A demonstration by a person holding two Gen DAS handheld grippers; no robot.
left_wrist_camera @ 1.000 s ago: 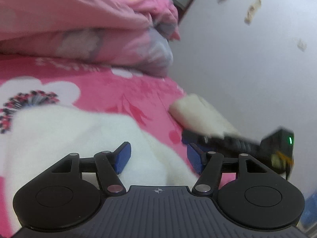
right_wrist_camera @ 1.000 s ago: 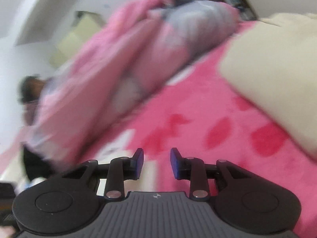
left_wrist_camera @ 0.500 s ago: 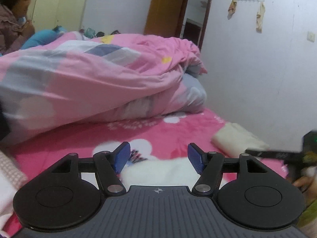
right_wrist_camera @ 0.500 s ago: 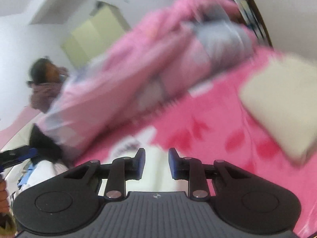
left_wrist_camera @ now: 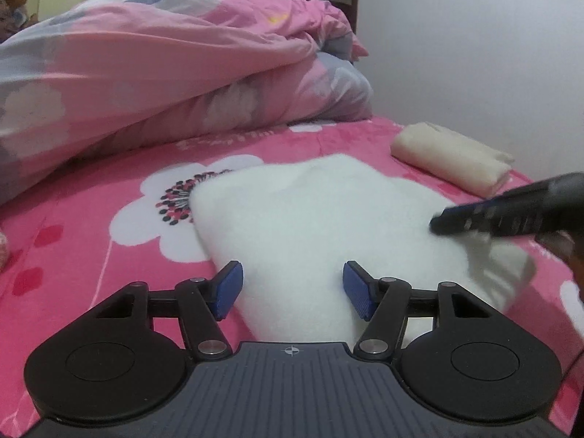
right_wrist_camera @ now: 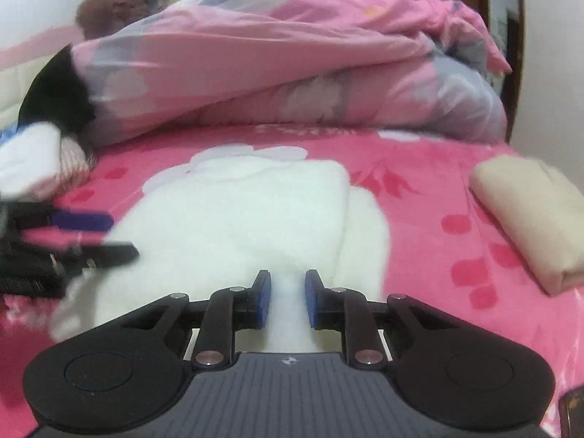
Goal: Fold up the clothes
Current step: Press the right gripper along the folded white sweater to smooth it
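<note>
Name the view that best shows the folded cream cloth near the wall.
Right wrist view: the cream cloth looks large there, with its folded layers visible. The left wrist view shows it smaller and farther off, beyond the white garment.

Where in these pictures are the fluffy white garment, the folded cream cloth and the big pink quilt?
white garment (left_wrist_camera: pixel 310 211): left wrist view, middle of its fluffy top.
folded cream cloth (right_wrist_camera: pixel 529 215): right wrist view, its flat upper face.
pink quilt (left_wrist_camera: pixel 164 62): left wrist view, the broad pink top fold.

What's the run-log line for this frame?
stage: folding white garment on pink bed sheet | left claw: closing, nothing gripped | right claw: closing over garment | folded beige cloth: set aside
</note>
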